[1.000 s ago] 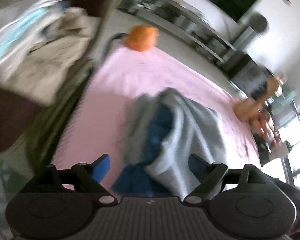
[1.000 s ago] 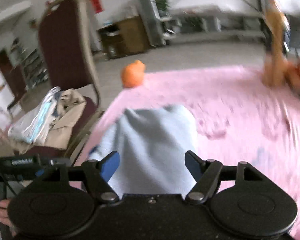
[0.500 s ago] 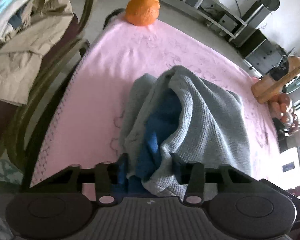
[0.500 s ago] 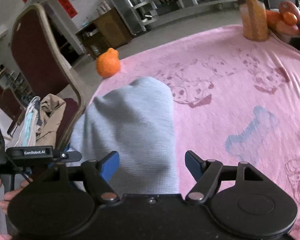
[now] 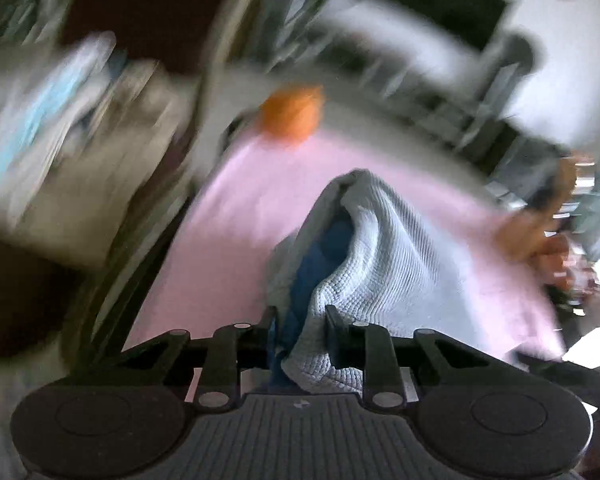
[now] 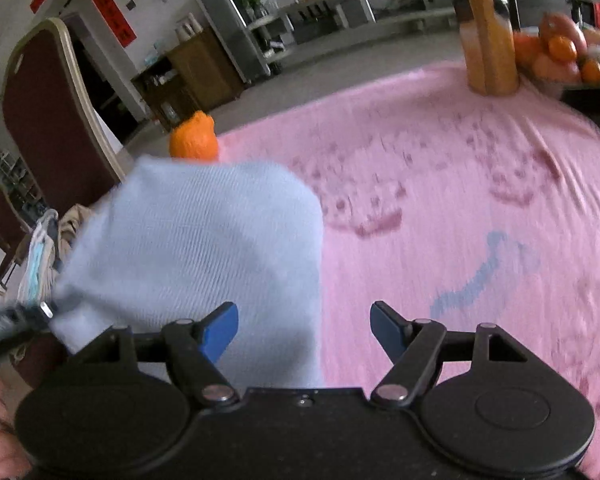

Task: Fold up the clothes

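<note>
A light grey-blue knit garment [image 5: 384, 256] with a dark blue part [image 5: 320, 256] inside its fold lies on the pink cloth [image 5: 240, 216]. My left gripper [image 5: 300, 324] is at the garment's near edge; its jaws are closing and the bunched knit edge is pinched between the pads. The left wrist view is blurred by motion. In the right wrist view the garment [image 6: 188, 248] rises as a rounded hump at the left. My right gripper [image 6: 304, 324] stands open over its right edge, its fingers [image 6: 220, 326] touching nothing. The left gripper [image 6: 16, 320] shows at the lower left, holding the garment's corner.
An orange lumpy fruit [image 6: 194, 140] sits at the far edge of the pink cloth [image 6: 440, 208]. A dark red chair [image 6: 48, 120] with piled clothes [image 5: 56, 128] stands to the left. A tall amber bottle [image 6: 488, 32] and a fruit pile [image 6: 568, 52] are at the far right.
My left jaws have gone from wide open to closed on the garment's near edge, and that edge has lifted. The right gripper stays open and has shifted slightly over the garment.
</note>
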`<action>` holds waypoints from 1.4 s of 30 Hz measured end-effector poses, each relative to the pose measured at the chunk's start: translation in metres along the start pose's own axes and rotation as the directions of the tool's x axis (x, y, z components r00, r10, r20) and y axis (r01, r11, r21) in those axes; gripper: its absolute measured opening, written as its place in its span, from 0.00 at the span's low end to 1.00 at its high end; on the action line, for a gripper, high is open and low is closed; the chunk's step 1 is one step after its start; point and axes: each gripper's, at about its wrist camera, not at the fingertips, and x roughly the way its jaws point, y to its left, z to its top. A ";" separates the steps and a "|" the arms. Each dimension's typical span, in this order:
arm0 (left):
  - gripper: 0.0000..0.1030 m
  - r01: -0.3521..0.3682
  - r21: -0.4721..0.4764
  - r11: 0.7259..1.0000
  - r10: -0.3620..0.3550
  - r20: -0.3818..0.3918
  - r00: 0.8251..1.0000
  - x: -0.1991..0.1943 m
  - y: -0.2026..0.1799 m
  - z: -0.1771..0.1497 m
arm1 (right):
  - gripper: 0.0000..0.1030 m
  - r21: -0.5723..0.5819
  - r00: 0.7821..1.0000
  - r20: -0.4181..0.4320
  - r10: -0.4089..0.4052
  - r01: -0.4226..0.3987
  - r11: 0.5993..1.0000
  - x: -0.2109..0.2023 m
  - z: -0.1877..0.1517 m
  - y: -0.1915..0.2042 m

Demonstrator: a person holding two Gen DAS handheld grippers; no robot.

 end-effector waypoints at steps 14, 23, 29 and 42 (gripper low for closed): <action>0.25 -0.141 -0.050 0.989 0.136 -0.086 0.987 0.013 0.021 -0.005 | 0.13 -0.202 0.997 -0.070 -0.043 0.028 0.979 0.108 0.026 0.070; 0.17 0.028 -0.053 0.998 -0.017 0.194 0.981 -0.044 0.017 -0.001 | 0.13 -0.198 0.996 -0.082 -0.022 0.006 0.980 0.112 0.021 0.070; 0.21 0.012 0.180 0.984 -0.029 0.095 0.995 0.003 -0.045 0.034 | 0.13 -0.149 0.997 -0.073 0.004 -0.014 0.989 0.110 0.019 0.064; 0.24 -0.075 0.041 0.996 0.080 -0.141 0.987 0.060 -0.008 0.039 | 0.18 0.085 0.991 0.050 0.121 -0.125 0.988 0.075 0.071 0.048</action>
